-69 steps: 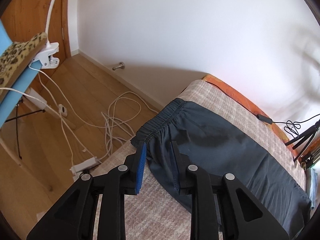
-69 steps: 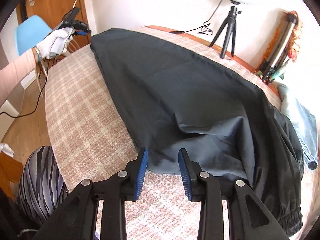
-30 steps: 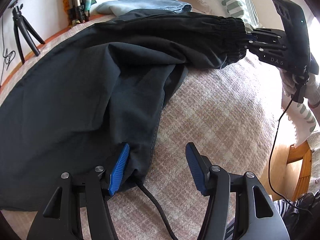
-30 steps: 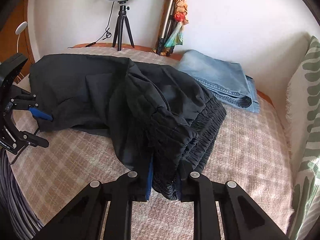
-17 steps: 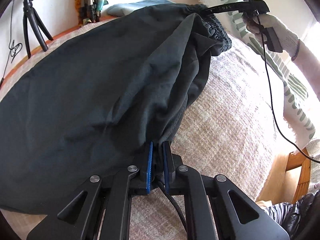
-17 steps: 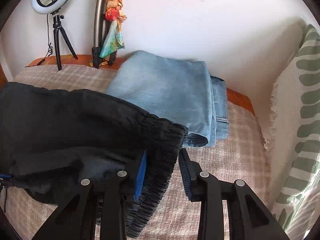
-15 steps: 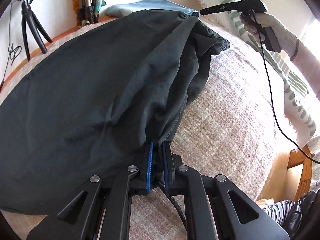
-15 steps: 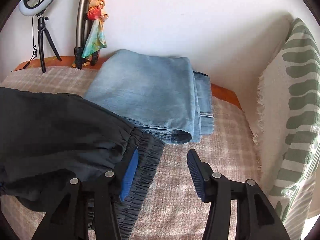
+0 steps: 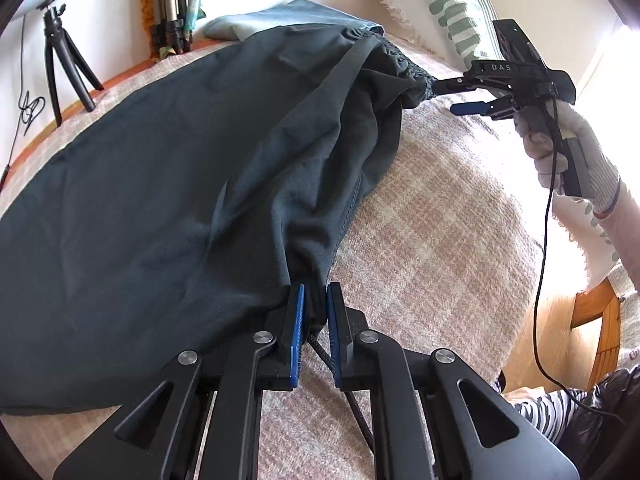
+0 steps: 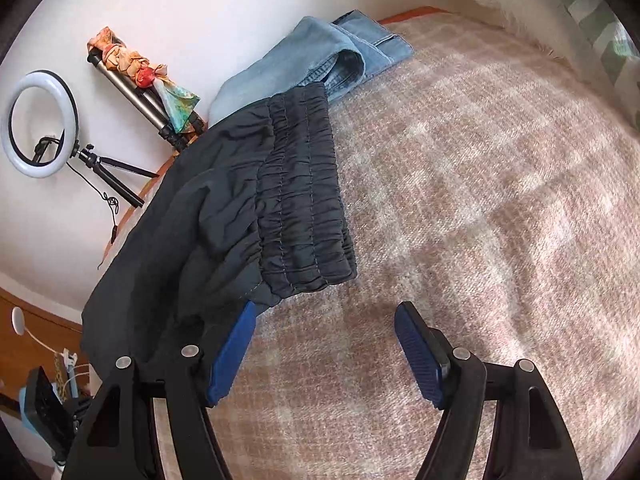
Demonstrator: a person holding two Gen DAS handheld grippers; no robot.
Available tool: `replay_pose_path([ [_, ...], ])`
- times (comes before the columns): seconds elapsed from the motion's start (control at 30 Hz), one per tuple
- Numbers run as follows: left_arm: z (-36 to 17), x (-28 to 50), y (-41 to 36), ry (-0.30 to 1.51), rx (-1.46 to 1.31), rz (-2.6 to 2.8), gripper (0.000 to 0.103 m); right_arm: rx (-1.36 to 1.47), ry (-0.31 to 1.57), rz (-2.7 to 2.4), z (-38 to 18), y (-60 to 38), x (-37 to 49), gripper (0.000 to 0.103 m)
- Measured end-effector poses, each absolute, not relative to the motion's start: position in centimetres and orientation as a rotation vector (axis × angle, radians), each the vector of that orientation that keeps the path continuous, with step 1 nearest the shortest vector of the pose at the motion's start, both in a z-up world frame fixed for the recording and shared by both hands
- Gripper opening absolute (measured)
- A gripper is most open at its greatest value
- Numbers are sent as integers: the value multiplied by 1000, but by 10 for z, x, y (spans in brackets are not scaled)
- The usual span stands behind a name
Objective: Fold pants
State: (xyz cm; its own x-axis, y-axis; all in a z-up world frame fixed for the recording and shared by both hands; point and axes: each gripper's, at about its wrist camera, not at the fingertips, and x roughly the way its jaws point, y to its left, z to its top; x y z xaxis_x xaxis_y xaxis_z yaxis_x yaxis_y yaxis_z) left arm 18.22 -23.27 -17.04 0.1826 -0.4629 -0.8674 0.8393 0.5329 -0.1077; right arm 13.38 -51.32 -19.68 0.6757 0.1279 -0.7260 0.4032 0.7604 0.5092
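Black pants (image 9: 160, 180) lie spread across the plaid bed cover (image 9: 440, 240). My left gripper (image 9: 315, 300) has a bunch of their fabric pinched between its blue pads; its jaws are opening slightly, and the cloth still fills the gap. The elastic waistband (image 10: 304, 200) rests flat on the bed, just ahead and left of my right gripper (image 10: 326, 312). That gripper's jaws are opening wide, with only bed cover between them. In the left wrist view the right gripper (image 9: 448, 96) sits at the waistband's end, held by a gloved hand (image 9: 560, 152).
Folded blue jeans (image 10: 320, 52) lie at the head of the bed beside the waistband. A ring light on a small tripod (image 10: 38, 124) and a folded stand stand against the wall. A green-patterned pillow (image 9: 440, 0) is at the right. A black cable (image 9: 544, 280) hangs from the right hand.
The left gripper closed on the pants' fabric, then its gap widened a little. The right gripper let go of the waistband, rolled, opened wide and drew back; the waistband dropped onto the bed.
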Motion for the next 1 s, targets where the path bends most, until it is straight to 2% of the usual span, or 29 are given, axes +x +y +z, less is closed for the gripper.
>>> replay_pose_path([
  [0.03, -170, 179, -233, 1009, 466, -960, 24, 719, 811, -188, -196, -512, 137, 78],
  [0.27, -187, 169, -247, 974, 584, -925, 34, 909, 716, -229, -200, -516, 161, 78],
  [0.3, -187, 167, -249, 942, 600, -925, 35, 924, 702, -241, -200, -517, 165, 77],
  [0.33, -188, 166, -250, 922, 611, -926, 36, 939, 689, -258, -200, -519, 166, 69],
  [0.37, -188, 167, -251, 919, 609, -930, 35, 956, 677, -276, -201, -522, 167, 55],
  [0.4, -188, 170, -250, 920, 600, -931, 29, 974, 671, -288, -203, -527, 167, 48],
  [0.43, -188, 172, -250, 913, 602, -917, 11, 998, 661, -290, -205, -532, 165, 37],
  [0.47, -188, 175, -248, 904, 615, -901, 7, 1016, 647, -283, -206, -535, 163, 33],
  [0.6, -174, 183, -233, 922, 520, -935, 4, 908, 614, -270, -179, -535, 155, 20],
  [0.8, -148, 177, -215, 921, 390, -993, 4, 717, 560, -272, -126, -536, 123, 16],
  [1.0, -161, 164, -230, 960, 425, -1049, 4, 610, 653, -359, -147, -540, 114, 15],
])
